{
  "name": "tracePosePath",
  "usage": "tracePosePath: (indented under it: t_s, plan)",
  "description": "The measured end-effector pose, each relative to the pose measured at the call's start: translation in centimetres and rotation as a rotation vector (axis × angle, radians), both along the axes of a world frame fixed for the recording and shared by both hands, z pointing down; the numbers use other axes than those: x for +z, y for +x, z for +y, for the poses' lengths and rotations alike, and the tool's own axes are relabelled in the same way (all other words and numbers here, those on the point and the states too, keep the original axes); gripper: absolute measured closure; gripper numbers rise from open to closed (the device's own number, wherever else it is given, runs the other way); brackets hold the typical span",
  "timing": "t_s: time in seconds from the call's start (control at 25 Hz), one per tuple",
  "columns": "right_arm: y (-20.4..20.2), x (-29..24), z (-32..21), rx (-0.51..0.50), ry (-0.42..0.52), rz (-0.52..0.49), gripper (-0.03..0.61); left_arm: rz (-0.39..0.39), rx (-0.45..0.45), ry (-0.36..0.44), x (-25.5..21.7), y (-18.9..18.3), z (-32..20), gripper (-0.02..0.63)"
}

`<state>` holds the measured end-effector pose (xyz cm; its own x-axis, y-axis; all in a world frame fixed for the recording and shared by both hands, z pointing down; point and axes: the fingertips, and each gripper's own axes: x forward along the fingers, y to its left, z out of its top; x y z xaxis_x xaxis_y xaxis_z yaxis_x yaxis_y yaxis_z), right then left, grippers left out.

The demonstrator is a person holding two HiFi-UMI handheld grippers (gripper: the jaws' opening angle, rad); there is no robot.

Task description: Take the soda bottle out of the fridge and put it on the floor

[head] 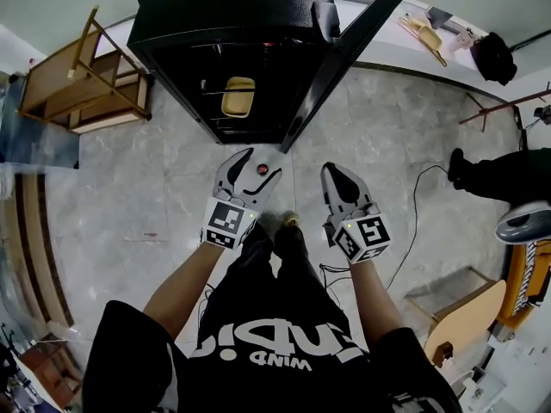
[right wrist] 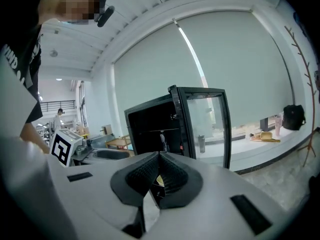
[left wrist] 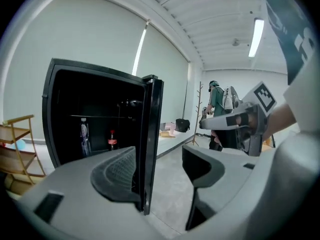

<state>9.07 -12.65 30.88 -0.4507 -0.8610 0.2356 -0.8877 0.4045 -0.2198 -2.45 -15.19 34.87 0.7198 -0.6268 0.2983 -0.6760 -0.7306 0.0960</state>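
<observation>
The black fridge (head: 219, 20) stands in front of me with its glass door (head: 344, 54) swung open to the right. In the left gripper view a small soda bottle (left wrist: 112, 140) with a red cap and label stands upright on the fridge floor beside a clear bottle (left wrist: 84, 134). My left gripper (head: 261, 166) is open and empty a short way outside the fridge; the door's edge (left wrist: 149, 149) shows between its jaws (left wrist: 160, 166). My right gripper (head: 338, 177) hovers beside it, shut on nothing (right wrist: 159, 156).
A yellowish dish (head: 238, 95) sits on a fridge shelf. A wooden rack (head: 82, 76) stands at the left. At the right are a person in dark clothes (head: 508, 175), a cable (head: 413, 222) on the grey floor and a wooden chair (head: 465, 317).
</observation>
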Motion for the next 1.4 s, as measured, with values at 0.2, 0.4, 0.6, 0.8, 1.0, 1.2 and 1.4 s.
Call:
tracePosePath:
  t_s: [0.2, 0.4, 0.6, 0.8, 1.0, 1.2, 1.4]
  plan:
    - [0.6, -0.8, 0.8, -0.033, -0.006, -0.002, 0.554, 0.001, -0.049, -0.002, -1.6, 0.7, 0.3, 0.472]
    - [1.4, -1.6, 0.5, -0.050, 0.012, 0.004, 0.554, 0.009, -0.095, -0.038, -2.4, 0.8, 0.7, 0.606]
    - [1.9, -2.5, 0.0, -0.063, 0.017, 0.003, 0.554, 0.026, -0.125, -0.053, -3.7, 0.5, 0.8, 0.607]
    - [2.2, -4.4, 0.2, -0.083, 0.032, 0.025, 0.554, 0.047, -0.126, -0.025, -6.5, -0.5, 1.0, 0.606]
    - [3.7, -5.6, 1.5, -0.056, 0.017, 0.018, 0.554, 0.040, -0.171, -0.020, -8.8, -3.4, 1.8, 0.606]
    - [4.6, -7.2, 2.4, -0.029, 0.016, 0.014, 0.554, 0.052, -0.209, -0.042, -10.9, -5.8, 3.6, 0.606]
    - [4.4, -9.1, 2.8, -0.011, 0.053, -0.005, 0.554, 0.092, -0.264, -0.023, -12.3, -7.7, 4.5, 0.606]
